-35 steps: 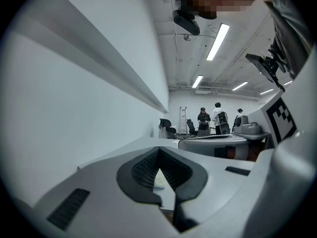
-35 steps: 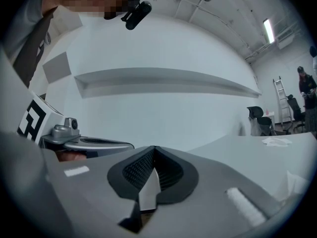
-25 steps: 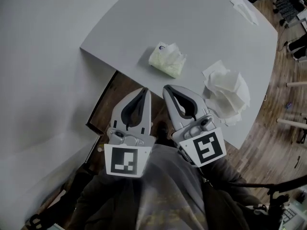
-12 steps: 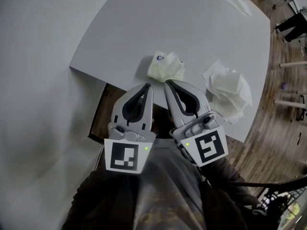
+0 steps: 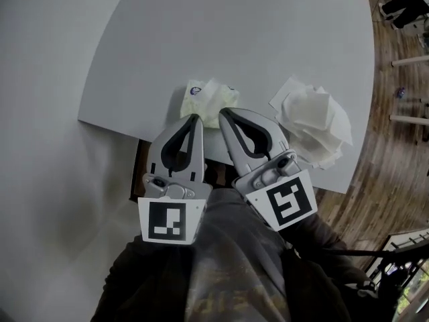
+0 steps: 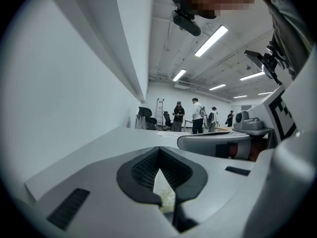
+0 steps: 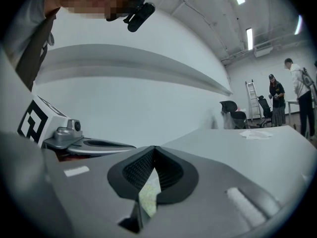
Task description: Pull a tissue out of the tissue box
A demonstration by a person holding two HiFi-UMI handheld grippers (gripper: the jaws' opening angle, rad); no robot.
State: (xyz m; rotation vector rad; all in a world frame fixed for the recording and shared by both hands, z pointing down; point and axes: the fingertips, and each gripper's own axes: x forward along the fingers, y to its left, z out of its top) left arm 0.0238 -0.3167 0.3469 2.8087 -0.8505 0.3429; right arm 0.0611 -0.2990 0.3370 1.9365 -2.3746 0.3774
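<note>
The left tongs and right tongs are pressed together, empty — tips just beside the tissue box at the bench's near edge. Left unopened, they'd likely shove the light box away — catching nothing.

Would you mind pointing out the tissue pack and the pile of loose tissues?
tissue pack (image 5: 211, 99), head view, on its crumpled top.
pile of loose tissues (image 5: 314, 121), head view, on its middle.
</note>
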